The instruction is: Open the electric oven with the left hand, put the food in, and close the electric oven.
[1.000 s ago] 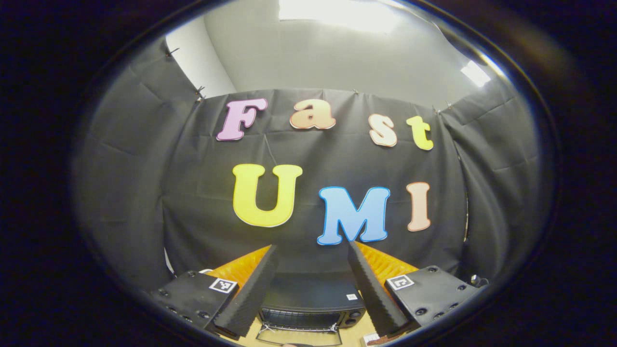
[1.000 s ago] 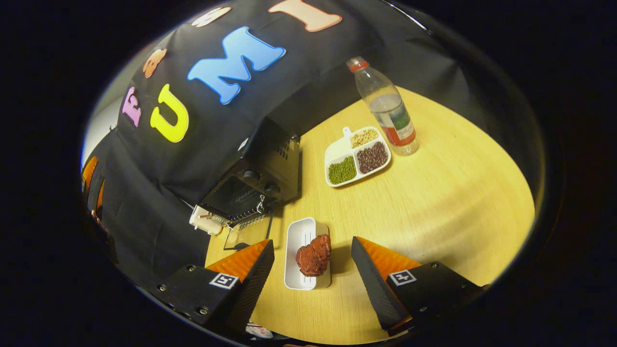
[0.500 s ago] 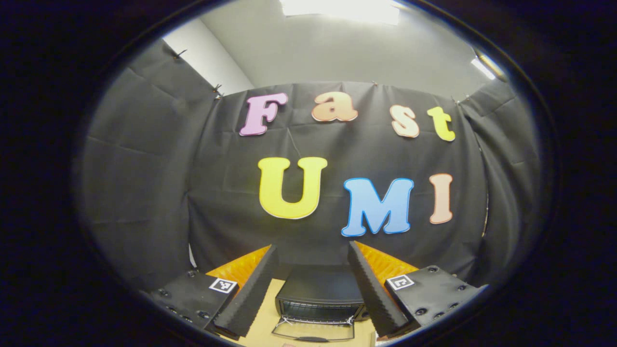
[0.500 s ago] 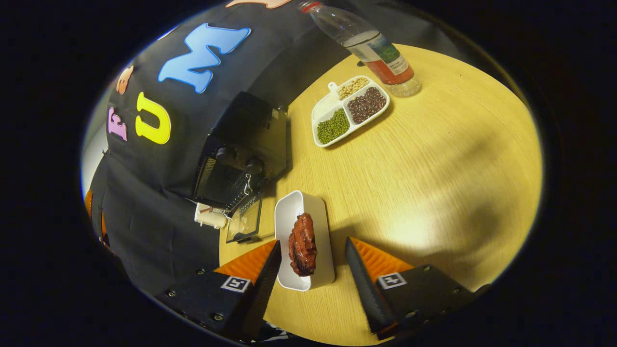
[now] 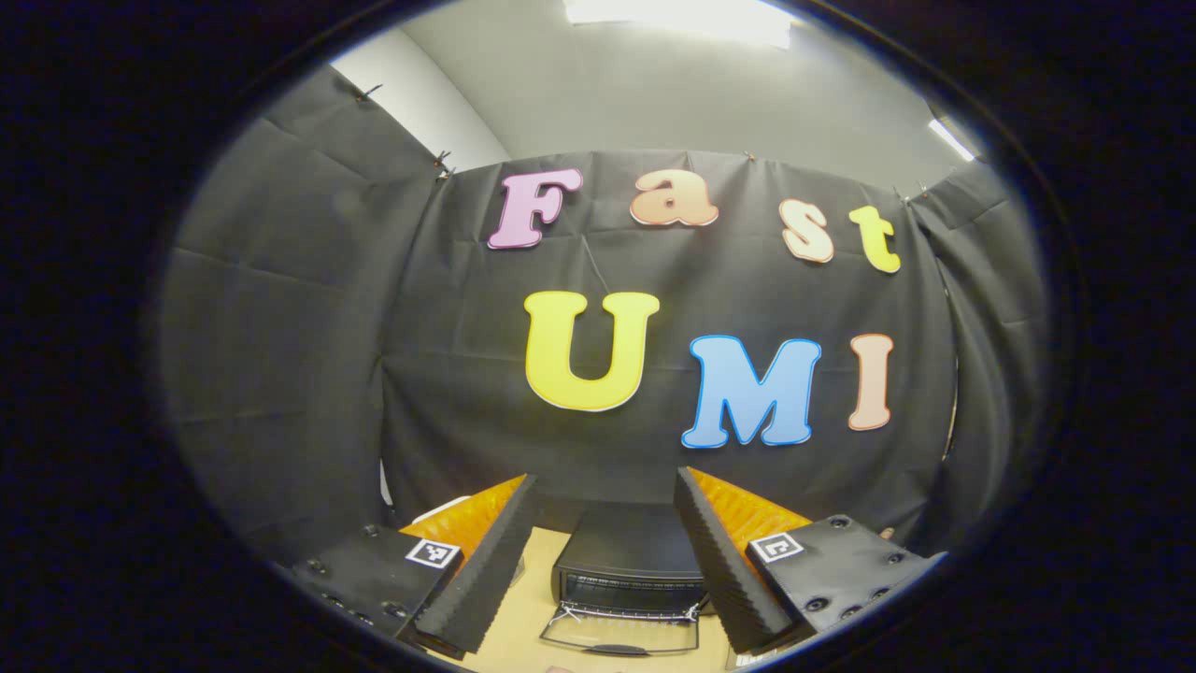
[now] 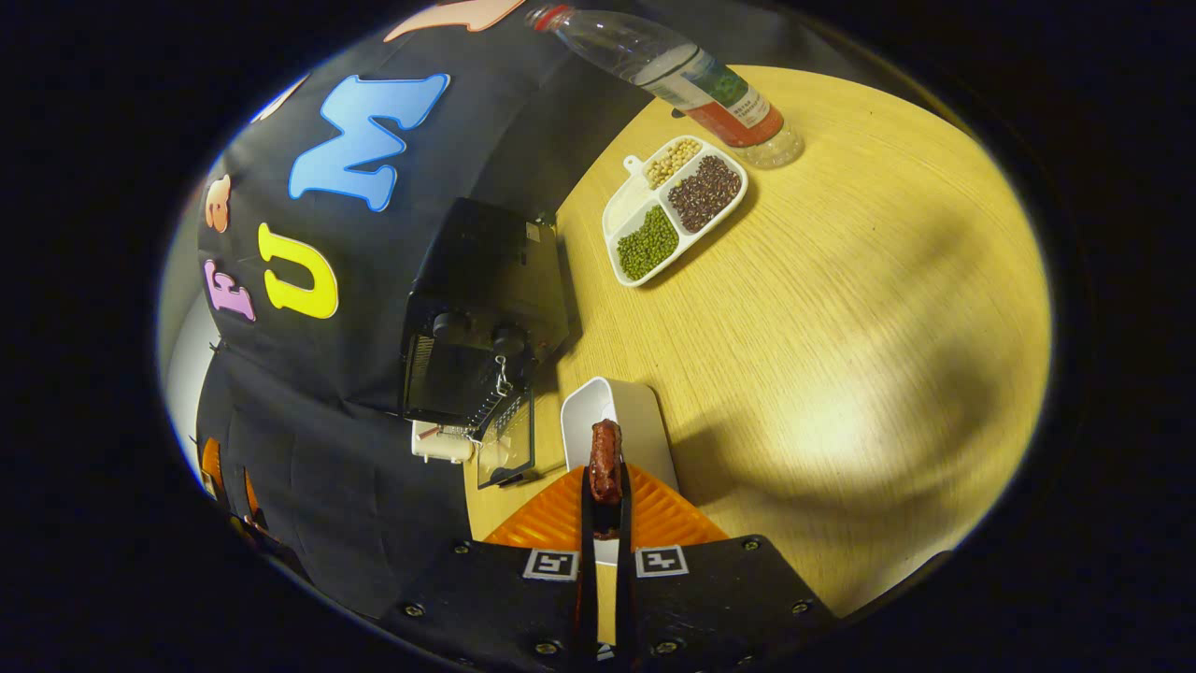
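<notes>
Left gripper view: I am holding my left claw (image 5: 603, 561) spread wide with nothing between its fingers, hovering back from the electric oven (image 5: 631, 561), which is sitting on the counter (image 5: 523, 622) against the booth wall. Its glass door (image 5: 620, 633) is lying dropped open in front of it, so I am judging the opening step as done. In the right gripper view, going left to right, the electric oven (image 6: 481, 308) is standing with its door (image 6: 507, 449) hanging down, then the white tray (image 6: 628, 416) just beside it, and my right claw (image 6: 605, 481) is pressing together on the reddish-brown food (image 6: 605, 458), pinching it above the tray. Further right, a divided dish of beans (image 6: 675, 206) and a bottle (image 6: 687, 79) are standing well apart from the work. Still left, as I am reading it: carrying the food into the cavity, letting go, and swinging the door shut
</notes>
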Motion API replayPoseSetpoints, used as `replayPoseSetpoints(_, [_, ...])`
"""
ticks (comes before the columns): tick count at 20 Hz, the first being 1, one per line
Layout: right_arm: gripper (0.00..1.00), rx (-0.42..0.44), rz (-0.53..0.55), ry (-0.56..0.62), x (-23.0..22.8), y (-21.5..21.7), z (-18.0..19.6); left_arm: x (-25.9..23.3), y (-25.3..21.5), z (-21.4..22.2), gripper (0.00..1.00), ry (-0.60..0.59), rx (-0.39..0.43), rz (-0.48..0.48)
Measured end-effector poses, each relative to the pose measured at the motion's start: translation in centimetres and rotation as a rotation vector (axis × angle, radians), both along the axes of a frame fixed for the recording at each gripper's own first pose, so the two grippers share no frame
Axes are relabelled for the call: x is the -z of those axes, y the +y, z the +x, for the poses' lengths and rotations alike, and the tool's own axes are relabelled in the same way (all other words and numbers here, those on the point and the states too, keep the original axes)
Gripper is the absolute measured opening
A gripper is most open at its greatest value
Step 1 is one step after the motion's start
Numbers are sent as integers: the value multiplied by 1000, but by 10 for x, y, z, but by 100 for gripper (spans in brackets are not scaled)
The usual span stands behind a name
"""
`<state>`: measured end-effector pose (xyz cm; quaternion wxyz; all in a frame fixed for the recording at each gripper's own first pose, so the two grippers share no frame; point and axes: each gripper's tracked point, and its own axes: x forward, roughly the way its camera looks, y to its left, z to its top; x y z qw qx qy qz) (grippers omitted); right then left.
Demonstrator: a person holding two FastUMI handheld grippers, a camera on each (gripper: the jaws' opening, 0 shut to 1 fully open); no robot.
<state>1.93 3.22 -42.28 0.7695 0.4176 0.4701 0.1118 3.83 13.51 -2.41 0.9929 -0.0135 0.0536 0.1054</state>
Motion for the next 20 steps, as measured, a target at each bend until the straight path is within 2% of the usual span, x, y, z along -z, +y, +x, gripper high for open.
replayPoseSetpoints(5, [8,56,53,-57,-51,6,0,-1,10,10,100,-5,75,16])
replayPoseSetpoints(11, [8,136,164,-167,-118,42,5,3,25,15,100,-5,161,12])
replayPoseSetpoints(15, [8,125,175,-216,-140,75,11,13,43,16,100,18,197,31])
replayPoseSetpoints(20, [8,102,160,-227,-142,121,27,9,65,19,96,7,230,69])
